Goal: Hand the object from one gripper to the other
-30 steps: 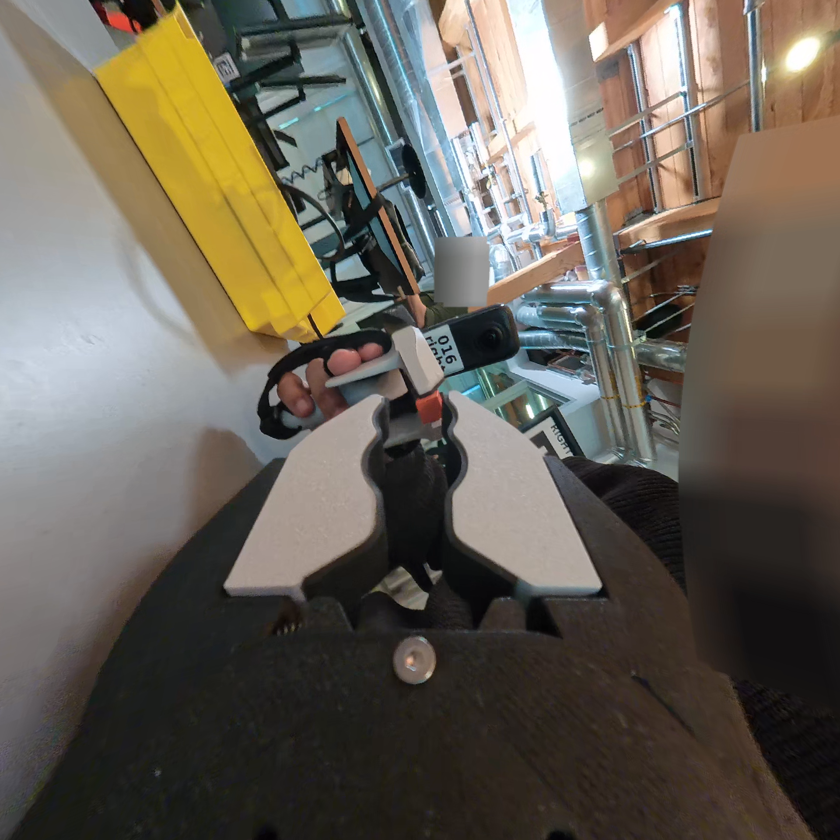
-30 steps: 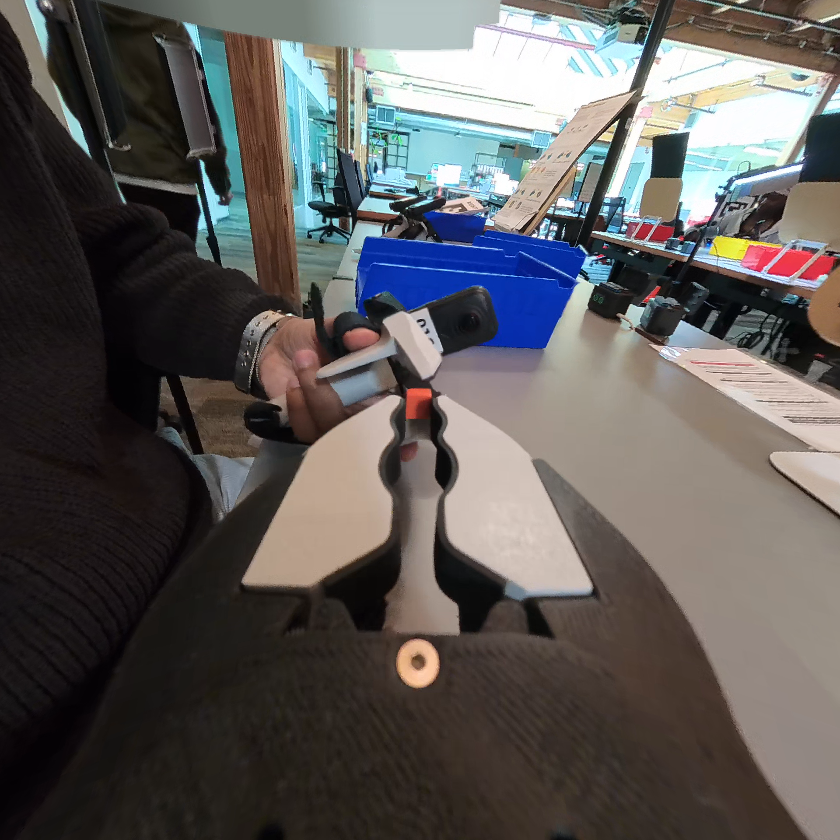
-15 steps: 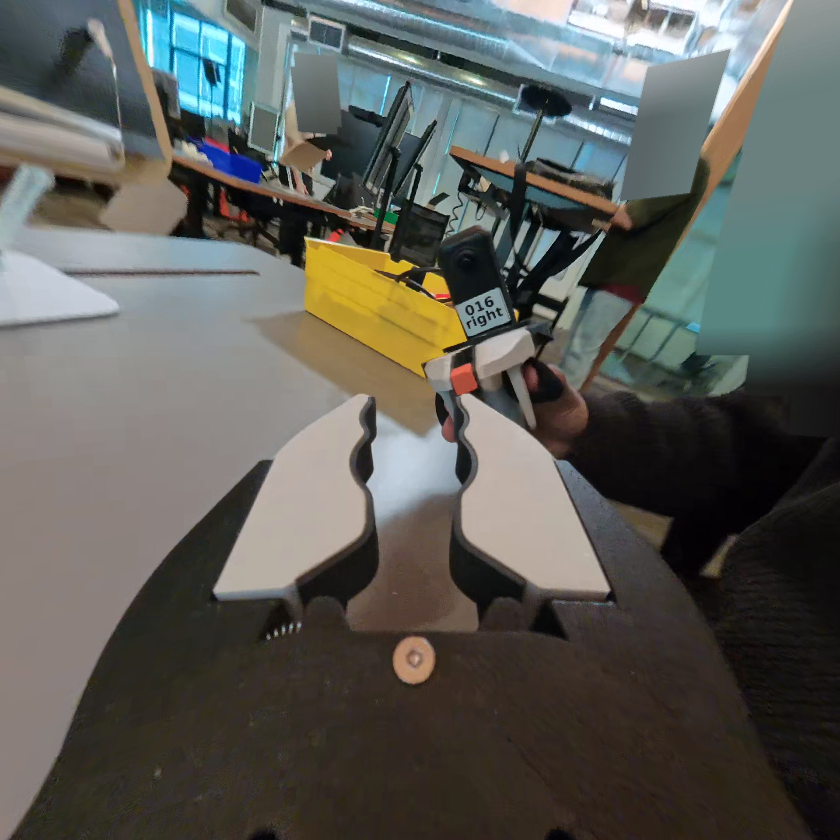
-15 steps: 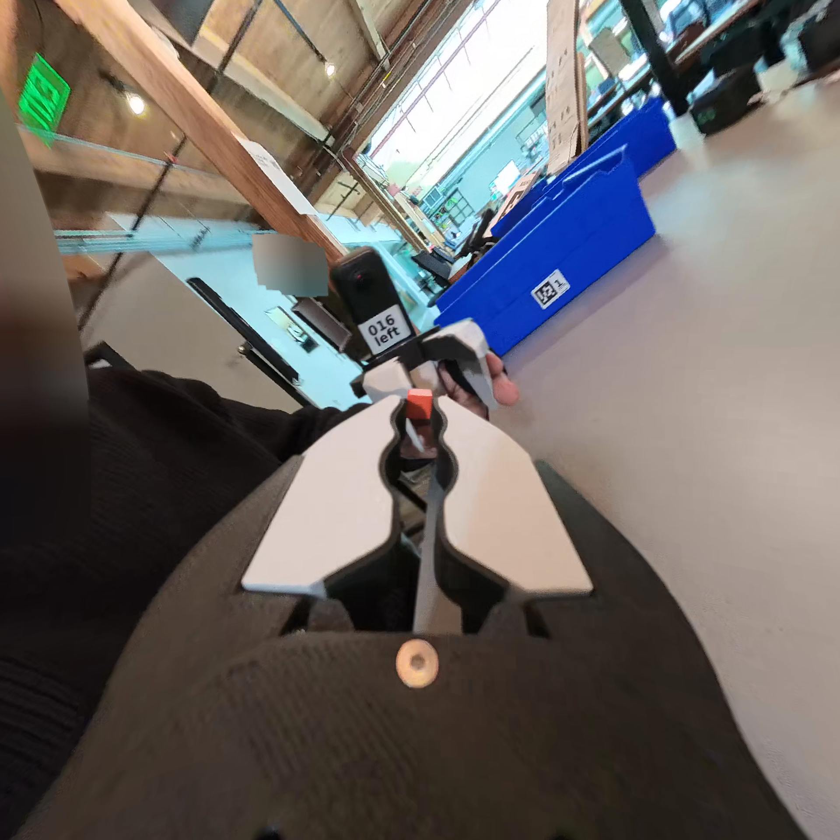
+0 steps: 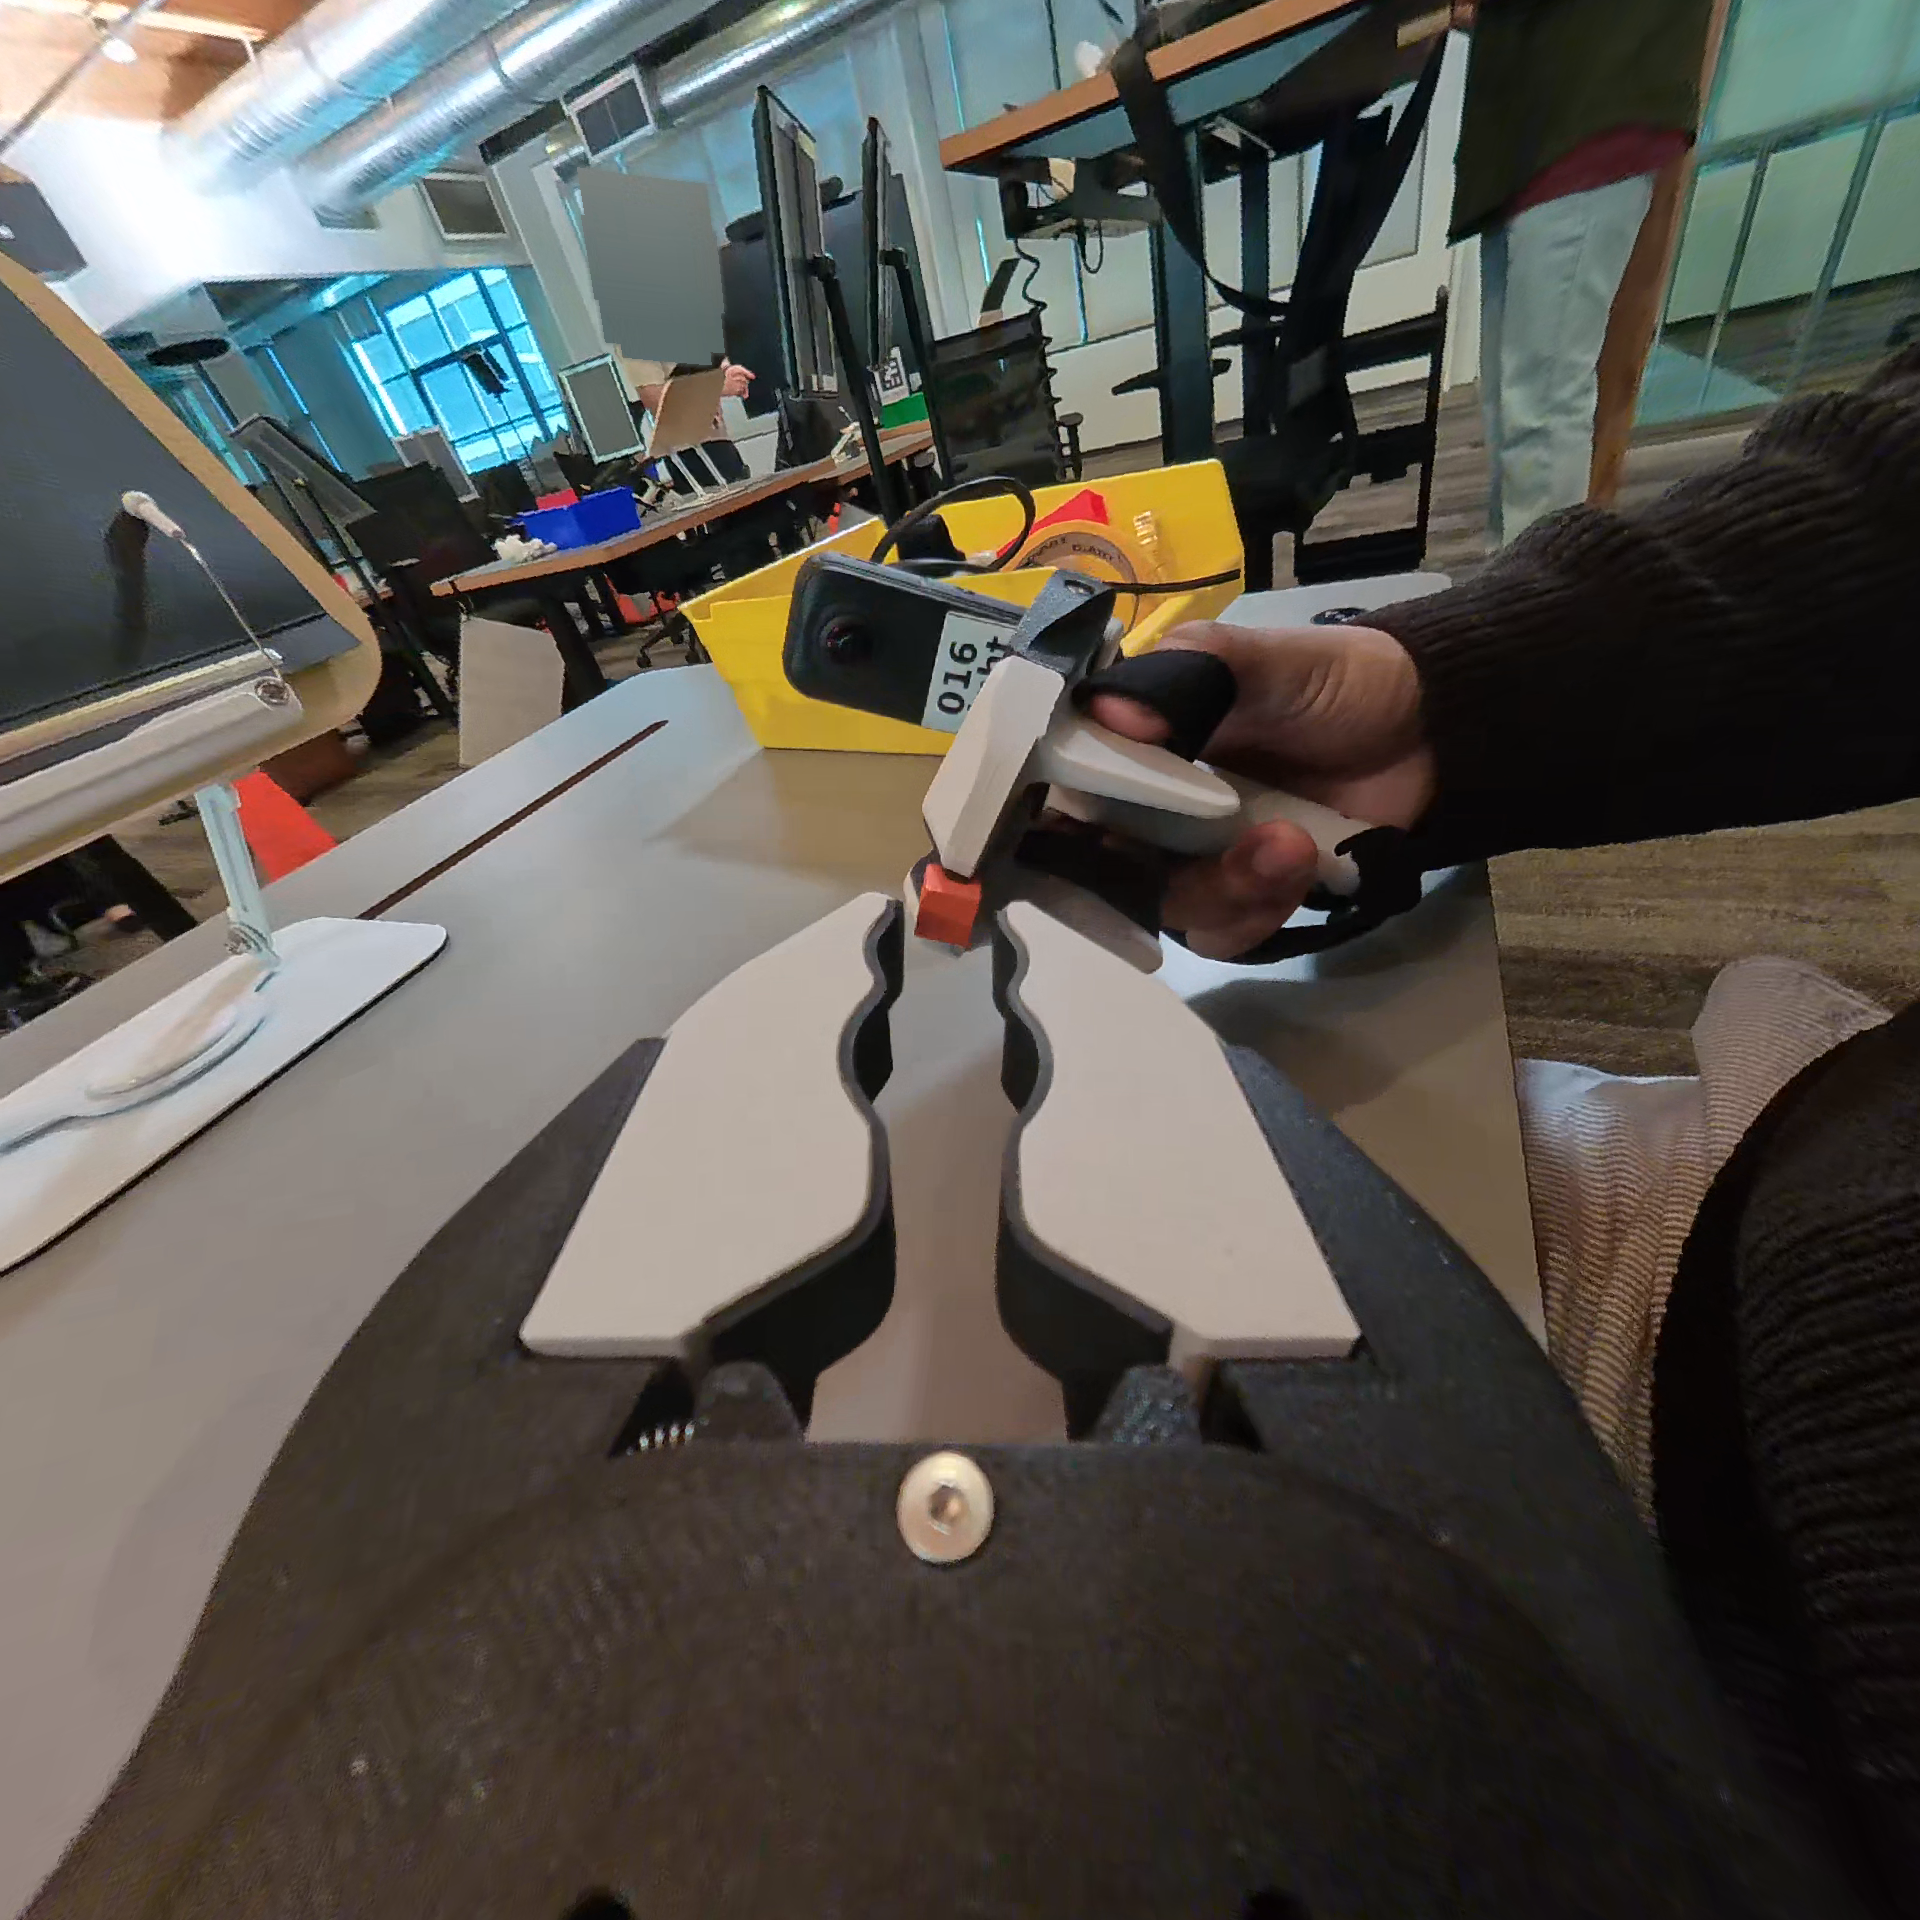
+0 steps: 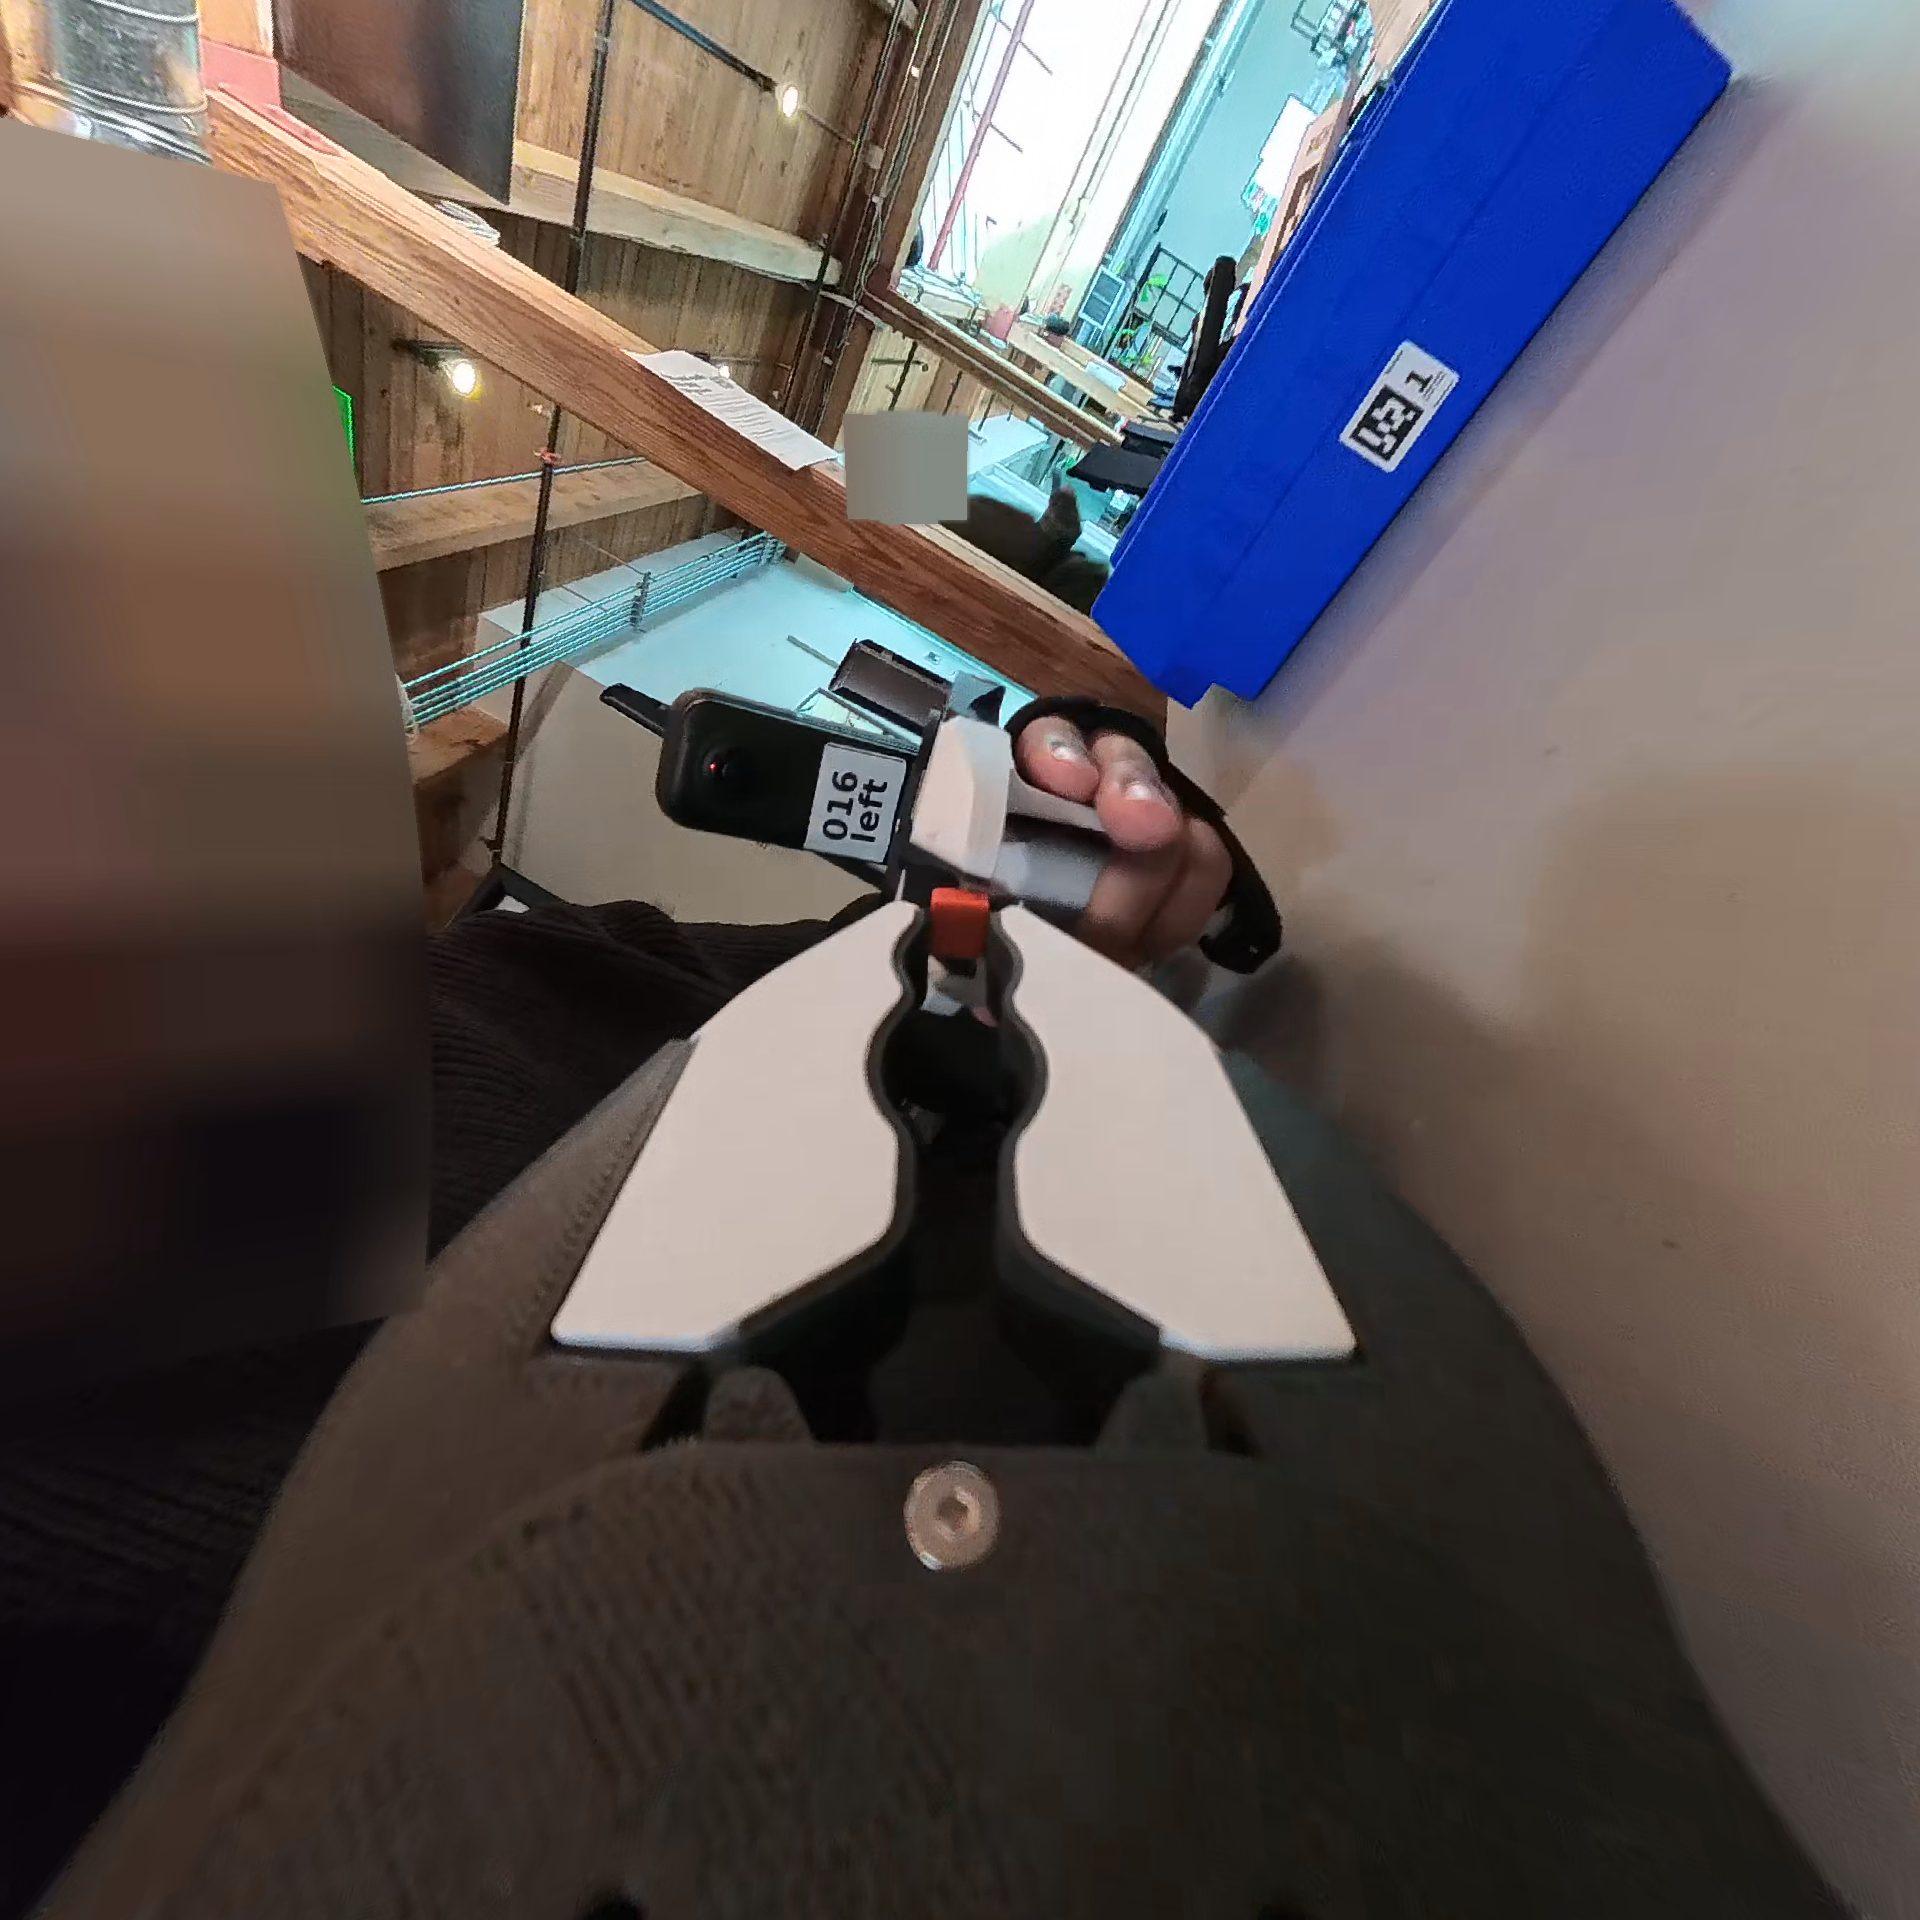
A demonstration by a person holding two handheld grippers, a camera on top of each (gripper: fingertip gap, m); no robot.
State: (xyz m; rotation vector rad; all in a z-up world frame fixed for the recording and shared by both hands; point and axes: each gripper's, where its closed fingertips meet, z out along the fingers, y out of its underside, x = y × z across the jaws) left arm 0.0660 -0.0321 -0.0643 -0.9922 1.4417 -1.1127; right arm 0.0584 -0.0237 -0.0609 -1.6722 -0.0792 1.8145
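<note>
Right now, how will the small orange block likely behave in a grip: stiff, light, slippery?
Probably stiff: the orange block keeps square edges while pinched at the right tool's tips. Likely light, being tiny beside the tool. It could slip or twist, since only the very tips hold it.

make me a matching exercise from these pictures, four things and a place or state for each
Things:
1. orange block
2. yellow bin
3. blue bin
4. left gripper

Places or states:
a. open, gripping nothing
b. holds a tape roll
c. clamped at the tips of the right gripper
d. has a square code sticker on its side

Pairs: 1-c, 2-b, 3-d, 4-a
</note>
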